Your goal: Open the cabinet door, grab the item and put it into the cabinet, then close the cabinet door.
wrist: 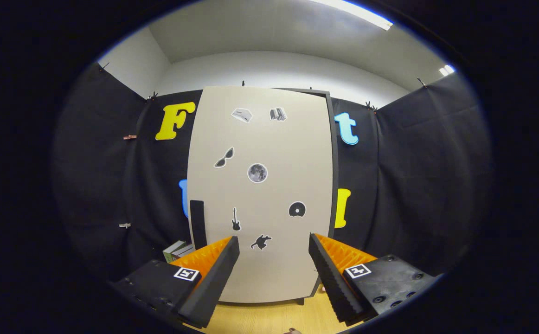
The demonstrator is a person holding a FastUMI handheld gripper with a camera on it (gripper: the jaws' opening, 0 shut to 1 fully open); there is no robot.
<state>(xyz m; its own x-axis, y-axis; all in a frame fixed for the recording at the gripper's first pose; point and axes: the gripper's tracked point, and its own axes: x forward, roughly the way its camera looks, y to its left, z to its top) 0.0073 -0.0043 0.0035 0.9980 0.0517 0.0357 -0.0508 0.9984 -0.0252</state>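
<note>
black cloth is hanging as the booth wall [107, 185] on the far left, with small clips pinned to it. low against that cloth, just left of the cabinet's foot and beyond the left finger, a small stack of boxes [176, 250] is sitting on the wooden table [269, 317]; this looks like the item to be stored, though its detail is too small to tell. next, a dark vertical handle [197, 222] is running along the left edge of the cabinet door [260, 195], which is standing shut, pale beige and facing the camera. stickers are dotting the door: sunglasses, a moon [257, 172], a guitar, a disc and others. the gripper [274, 243] is pointing straight at the lower part of the door, its fingers [218, 264] spreading wide apart and holding nothing, with bare door showing between them. to the right, the cabinet's dark side edge [332, 162] is showing, and more black cloth is hanging beyond it.
</note>
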